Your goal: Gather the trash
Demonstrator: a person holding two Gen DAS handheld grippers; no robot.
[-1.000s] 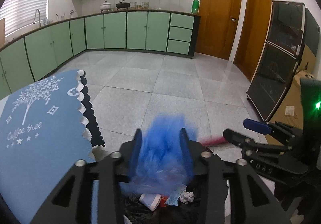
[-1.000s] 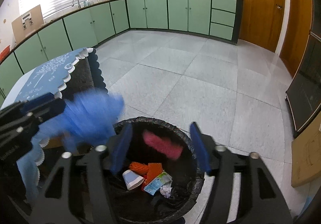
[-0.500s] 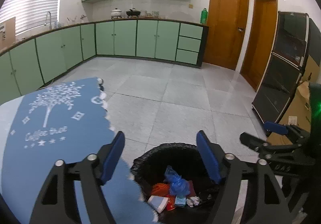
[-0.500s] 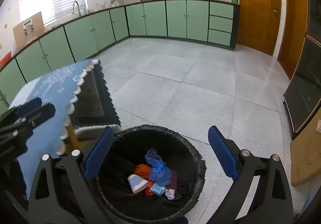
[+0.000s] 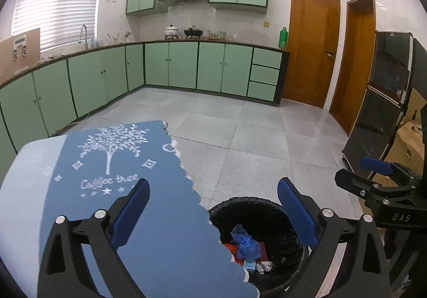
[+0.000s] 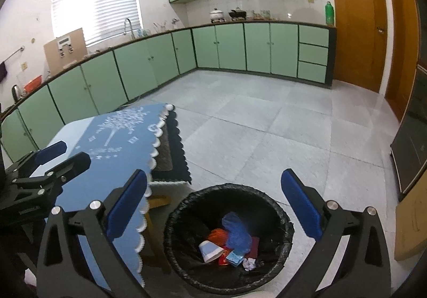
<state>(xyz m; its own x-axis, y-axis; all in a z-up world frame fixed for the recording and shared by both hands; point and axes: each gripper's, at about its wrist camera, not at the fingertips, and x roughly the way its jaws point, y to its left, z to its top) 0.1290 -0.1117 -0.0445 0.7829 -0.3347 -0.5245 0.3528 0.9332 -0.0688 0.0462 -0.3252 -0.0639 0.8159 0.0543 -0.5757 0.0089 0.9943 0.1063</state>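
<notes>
- The left hand-held gripper (image 5: pixel 213 207) has its jaws spread wide, having just been opening, with nothing between the blue pads.
- The right hand-held gripper (image 6: pixel 213 199) has also just been opening and stands spread wide, empty.
- Each hand-held gripper shows at the edge of the other's view, side by side above the bin.
- Below both sits a round trash bin (image 6: pixel 283 218) with a black liner, standing on the grey tiled floor (image 6: pixel 267 122).
- In the bin lie a crumpled blue plastic bag (image 6: pixel 236 231), a white paper cup (image 6: pixel 209 250), red wrappers (image 6: pixel 217 235) and a small wad of white paper (image 6: pixel 248 263).
- Just left of the bin is the worktop, covered by a blue cloth (image 5: pixel 149 218) with a scalloped edge and a white tree print.
- Green kitchen cabinets (image 5: pixel 186 66) line the far walls.
</notes>
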